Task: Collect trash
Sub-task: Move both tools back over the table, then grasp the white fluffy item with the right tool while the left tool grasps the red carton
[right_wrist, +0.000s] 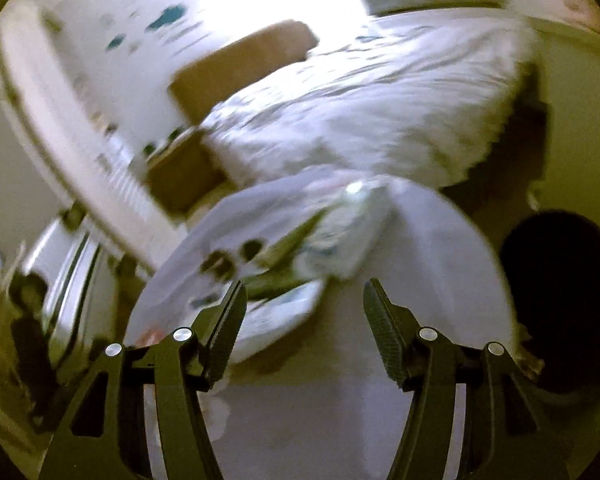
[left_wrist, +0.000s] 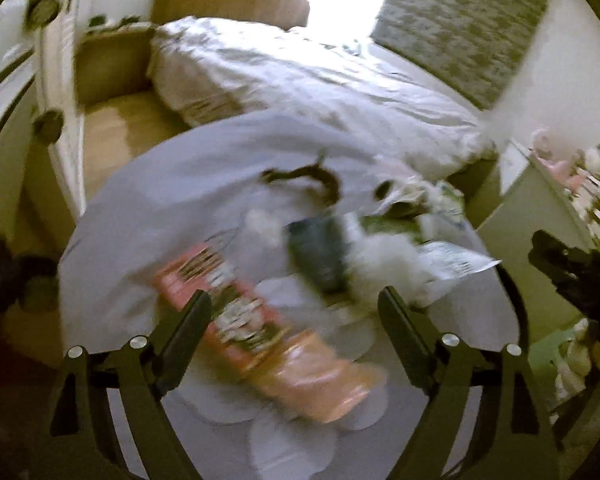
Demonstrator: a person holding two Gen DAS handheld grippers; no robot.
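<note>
Standing spread with nothing pinched, the jaws of the left gripper [left_wrist: 294,306] are seen over a round white table [left_wrist: 140,200]. A pink and orange packet [left_wrist: 260,332] lies just beyond and between them; a dark blue wrapper [left_wrist: 320,252] and crumpled white packaging [left_wrist: 388,256] lie farther right. The right gripper [right_wrist: 304,300] is likewise held spread and empty, with blurred wrappers [right_wrist: 300,248] beyond its left jaw. A bed [left_wrist: 300,80] is seen behind the table.

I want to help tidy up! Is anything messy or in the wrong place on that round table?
Yes. Trash lies scattered on the round white table: a pink wrapper near the front, a dark teal packet and crumpled white paper behind it. The view is blurry, so finer details are unclear.
</note>
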